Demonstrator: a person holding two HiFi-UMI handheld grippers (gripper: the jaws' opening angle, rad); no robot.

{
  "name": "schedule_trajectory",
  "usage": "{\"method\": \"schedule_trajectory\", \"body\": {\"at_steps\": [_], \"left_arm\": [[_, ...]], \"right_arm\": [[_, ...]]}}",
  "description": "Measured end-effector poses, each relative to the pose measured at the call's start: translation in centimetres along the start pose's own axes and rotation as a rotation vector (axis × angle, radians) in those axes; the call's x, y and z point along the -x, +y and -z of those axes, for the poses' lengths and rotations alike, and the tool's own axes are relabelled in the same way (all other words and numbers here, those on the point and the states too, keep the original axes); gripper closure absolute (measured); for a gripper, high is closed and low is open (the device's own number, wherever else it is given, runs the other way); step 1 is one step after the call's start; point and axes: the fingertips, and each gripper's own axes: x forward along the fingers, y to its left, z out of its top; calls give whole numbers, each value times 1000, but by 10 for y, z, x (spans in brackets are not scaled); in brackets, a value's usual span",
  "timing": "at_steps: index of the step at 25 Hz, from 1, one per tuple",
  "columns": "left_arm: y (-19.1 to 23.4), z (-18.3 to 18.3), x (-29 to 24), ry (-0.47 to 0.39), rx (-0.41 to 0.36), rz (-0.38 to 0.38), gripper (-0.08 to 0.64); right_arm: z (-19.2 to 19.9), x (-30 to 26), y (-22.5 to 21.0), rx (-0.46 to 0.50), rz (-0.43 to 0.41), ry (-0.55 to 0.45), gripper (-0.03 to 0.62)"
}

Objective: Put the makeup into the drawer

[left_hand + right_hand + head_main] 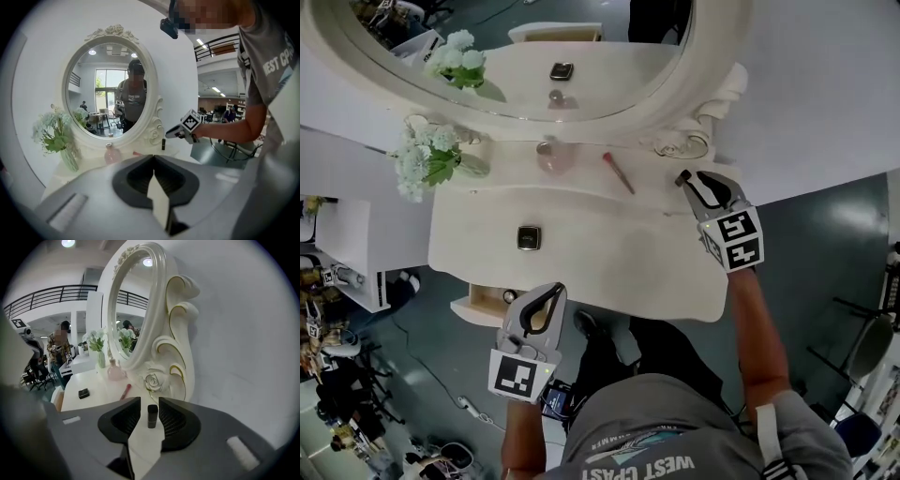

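Light, stiff and easily toppled, the upright lipstick (pixel 152 416) wants a mid-body pinch from the right gripper's (pixel 149 401) parted jaws, while the left gripper (pixel 153 158) is closed on nothing.

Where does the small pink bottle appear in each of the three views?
Head view: pink bottle at upper centre, just below the mirror.
Left gripper view: lower left of centre, under the mirror.
Right gripper view: left of centre, beside the mirror's base.
Shared landmark: the flower vase.
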Motion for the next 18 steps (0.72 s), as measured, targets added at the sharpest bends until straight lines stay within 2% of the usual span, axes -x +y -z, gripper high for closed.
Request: {"method": "schedule_trajectory", "body": {"at_steps": [9, 18], "left_arm": [[5, 15, -12, 21, 28, 0, 558], [10, 25, -16, 24, 44, 5, 558]], "right_arm": [[17, -32, -4, 11, -3, 58, 439], [26, -46, -6, 33, 8, 97, 502]]}}
